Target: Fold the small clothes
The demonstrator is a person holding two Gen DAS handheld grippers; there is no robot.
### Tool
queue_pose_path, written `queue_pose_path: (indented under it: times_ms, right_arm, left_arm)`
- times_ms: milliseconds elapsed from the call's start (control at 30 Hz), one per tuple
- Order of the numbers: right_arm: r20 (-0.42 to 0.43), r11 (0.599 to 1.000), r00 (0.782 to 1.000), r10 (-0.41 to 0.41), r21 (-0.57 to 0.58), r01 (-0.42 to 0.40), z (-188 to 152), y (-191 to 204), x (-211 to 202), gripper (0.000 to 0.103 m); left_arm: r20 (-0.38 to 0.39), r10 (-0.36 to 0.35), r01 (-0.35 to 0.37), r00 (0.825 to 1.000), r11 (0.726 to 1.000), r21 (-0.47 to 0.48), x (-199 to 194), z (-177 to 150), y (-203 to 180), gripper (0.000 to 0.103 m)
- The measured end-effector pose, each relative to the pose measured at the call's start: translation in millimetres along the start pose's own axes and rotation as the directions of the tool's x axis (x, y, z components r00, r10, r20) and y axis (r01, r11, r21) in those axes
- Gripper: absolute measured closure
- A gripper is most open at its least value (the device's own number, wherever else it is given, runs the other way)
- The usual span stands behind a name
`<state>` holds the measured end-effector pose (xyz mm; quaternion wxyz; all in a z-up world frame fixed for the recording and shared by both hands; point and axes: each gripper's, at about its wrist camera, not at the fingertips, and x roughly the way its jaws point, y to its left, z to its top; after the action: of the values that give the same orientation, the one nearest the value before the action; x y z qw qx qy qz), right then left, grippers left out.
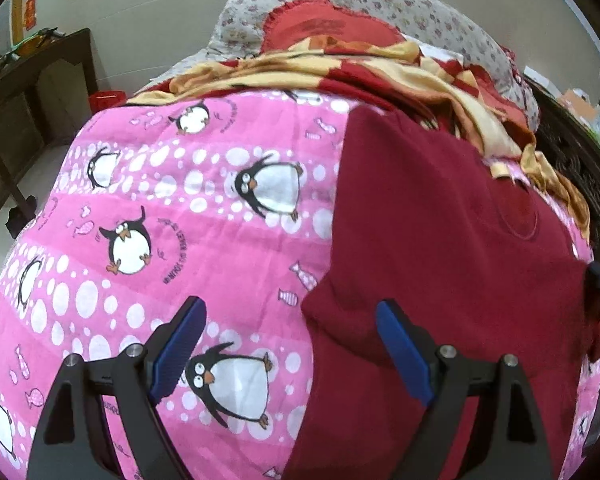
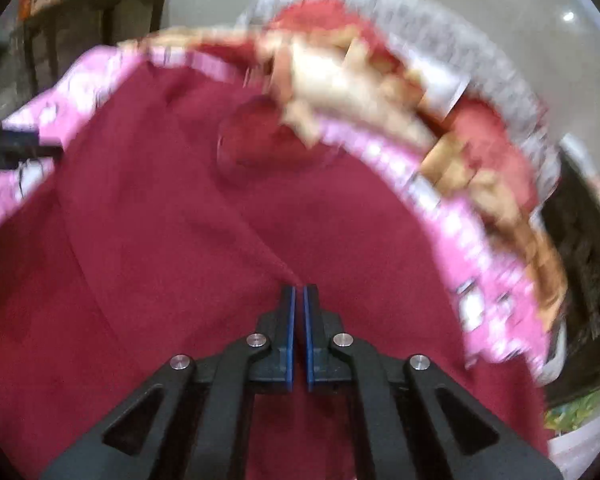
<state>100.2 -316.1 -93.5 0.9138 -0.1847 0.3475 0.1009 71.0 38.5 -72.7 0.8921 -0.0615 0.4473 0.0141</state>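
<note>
A dark red garment lies spread on a pink penguin quilt, with its round neckline toward the far right. My left gripper hangs open just above the garment's left edge, one finger over the quilt and the other over the cloth, with nothing between them. In the blurred right wrist view the same garment fills the middle. My right gripper is shut, and a raised crease of the red cloth runs straight into its fingertips. A dark part at that view's left edge looks like the left gripper.
A rumpled yellow-and-red blanket, a red cushion and a floral pillow are heaped at the far end of the bed. A dark wooden cabinet and a red bin stand on the left. A dark bed frame runs along the right.
</note>
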Motion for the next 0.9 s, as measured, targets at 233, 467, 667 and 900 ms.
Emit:
queue_pose_path:
  times_ms: [233,467,667,900]
  right_arm:
    - [-0.100,0.979,0.995,0.014,0.205,0.007,-4,-23,40,0.095]
    - [0.000,0.905,0.999,0.043,0.424,-0.038,-39,-57,-20,0.076]
    - [-0.103,0.865,0.988,0.117,0.498,-0.051,-83,-66,13,0.077]
    - [-0.023,0.807,1.000,0.007,0.591,0.008,-98,-100,-45,0.076]
  left_arm:
    - [0.021,-0.021,0.021,1.000,1.000,-0.023,2,13,-17,0.013]
    - [-0.040,0.011,-0.010,0.999,1.000,0.021,38,10,-34,0.013]
    - [-0.079,0.012,-0.011,0.997,1.000,0.006,47,9,-32,0.010]
    - [0.010,-0.028,0.029,1.000,0.999,-0.016,3,11,-35,0.010]
